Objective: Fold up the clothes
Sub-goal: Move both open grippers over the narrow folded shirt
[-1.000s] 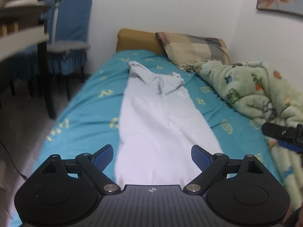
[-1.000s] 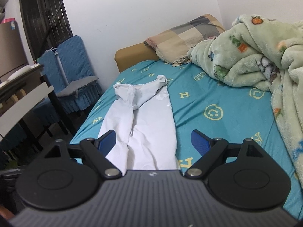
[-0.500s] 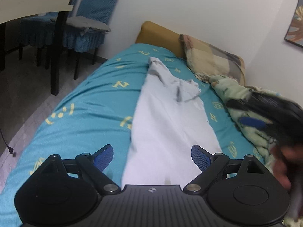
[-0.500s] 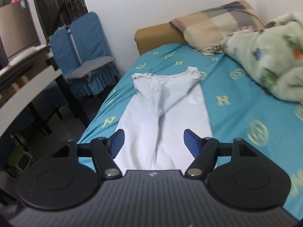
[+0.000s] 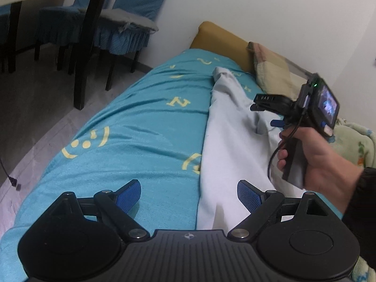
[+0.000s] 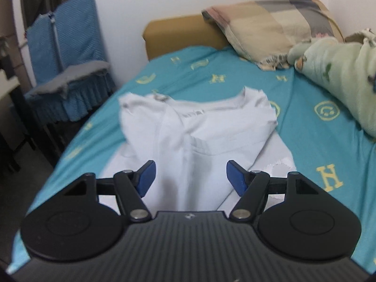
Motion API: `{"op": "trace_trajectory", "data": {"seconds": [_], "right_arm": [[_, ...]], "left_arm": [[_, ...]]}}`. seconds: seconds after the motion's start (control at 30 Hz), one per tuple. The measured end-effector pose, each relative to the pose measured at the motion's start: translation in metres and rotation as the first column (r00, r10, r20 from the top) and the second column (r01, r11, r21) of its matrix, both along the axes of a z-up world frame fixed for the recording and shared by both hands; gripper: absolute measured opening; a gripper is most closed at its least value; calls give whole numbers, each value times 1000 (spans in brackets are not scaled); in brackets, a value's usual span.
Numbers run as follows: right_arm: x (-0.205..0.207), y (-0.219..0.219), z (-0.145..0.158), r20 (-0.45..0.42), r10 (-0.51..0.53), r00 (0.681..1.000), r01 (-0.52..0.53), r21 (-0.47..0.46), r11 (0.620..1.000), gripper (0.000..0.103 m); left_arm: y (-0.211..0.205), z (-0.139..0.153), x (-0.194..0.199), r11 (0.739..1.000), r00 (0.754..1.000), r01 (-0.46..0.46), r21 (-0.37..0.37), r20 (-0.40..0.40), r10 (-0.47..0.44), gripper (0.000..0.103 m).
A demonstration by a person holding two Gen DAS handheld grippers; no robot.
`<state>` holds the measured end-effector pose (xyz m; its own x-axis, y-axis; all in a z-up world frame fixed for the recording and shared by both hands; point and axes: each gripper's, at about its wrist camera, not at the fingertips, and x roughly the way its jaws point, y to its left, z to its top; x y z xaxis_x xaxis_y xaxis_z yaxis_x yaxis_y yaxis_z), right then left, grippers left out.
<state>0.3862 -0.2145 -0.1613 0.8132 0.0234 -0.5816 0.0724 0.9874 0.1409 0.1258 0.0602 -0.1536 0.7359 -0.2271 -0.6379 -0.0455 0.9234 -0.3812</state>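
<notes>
Bed carries the shirt lengthwise for folding; my left hand-held gripper is spread at its hem, right hand-held gripper closing, empty, over the chest.

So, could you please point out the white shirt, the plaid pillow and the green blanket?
white shirt (image 6: 211, 138), right wrist view, chest below the collar.
plaid pillow (image 6: 270, 23), right wrist view, middle of its face.
green blanket (image 6: 336, 70), right wrist view, its bunched fold.

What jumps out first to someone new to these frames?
A white T-shirt lies lengthwise on a turquoise bedsheet with yellow letters and smileys. The right gripper, its jaws closing with nothing clamped, hovers over the shirt's folded upper part; the left gripper stands open at its near edge. A green fleece blanket is heaped to the right.
</notes>
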Motion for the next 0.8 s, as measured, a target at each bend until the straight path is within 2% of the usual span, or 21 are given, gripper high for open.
{"op": "trace_trajectory", "data": {"seconds": [0.03, 0.07, 0.1, 0.17, 0.23, 0.33, 0.4, 0.47, 0.5, 0.53, 0.6, 0.67, 0.8], "right_arm": [[3, -2, -5, 1, 7, 1000, -7, 11, 1000, 28], [5, -4, -10, 5, 17, 1000, -17, 25, 1000, 16], [-1, -9, -11, 34, 11, 999, -13, 54, 998, 8], [-14, -20, -10, 103, -11, 995, -1, 119, 993, 5], [-27, -36, -5, 127, -79, 989, 59, 153, 986, 5], [-47, -59, -2, 146, -140, 979, 122, 127, 984, 5], [-53, -74, -7, 110, -148, 983, 131, 153, 979, 8], [-60, -88, -10, 59, -152, 987, 136, 207, 969, 17], [-67, -92, -8, 48, -151, 987, 137, 219, 966, 37], [-74, -95, -5, 39, -150, 988, 138, 228, 964, 63], [-97, -97, 7, 51, -143, 988, 127, 235, 964, 79], [-124, -96, 23, 44, -104, 994, 91, 226, 970, 77], [-180, -96, 41, -139, -50, 989, 82, 235, 968, 77]], "left_arm": [[-1, -2, 1, 1000, 1000, 0, 1, -2, 0, 91], [-1, -3, 3, 1000, 1000, -1, 2, -4, 1, 88], [-1, -4, 3, 1000, 1000, -2, -4, 4, 2, 88], [-1, -2, 2, 1000, 999, -6, -19, 35, 7, 88], [-3, 1, 1, 1000, 999, -7, -9, 52, 8, 88], [-5, 2, -1, 1000, 998, 10, -20, 57, -9, 88], [-7, 3, -1, 1000, 998, 17, -9, 56, -16, 88], [-8, 2, 0, 1000, 999, 24, -4, 49, -24, 88], [-8, 2, 1, 1000, 999, 28, -6, 41, -27, 88], [-9, 1, 2, 999, 999, 32, -9, 33, -31, 88], [-9, -1, 4, 999, 999, 42, -20, 12, -42, 88], [-9, -3, 5, 998, 999, 48, -34, -8, -48, 88], [-6, -4, 2, 994, 997, 59, -95, -49, -64, 88]]}}
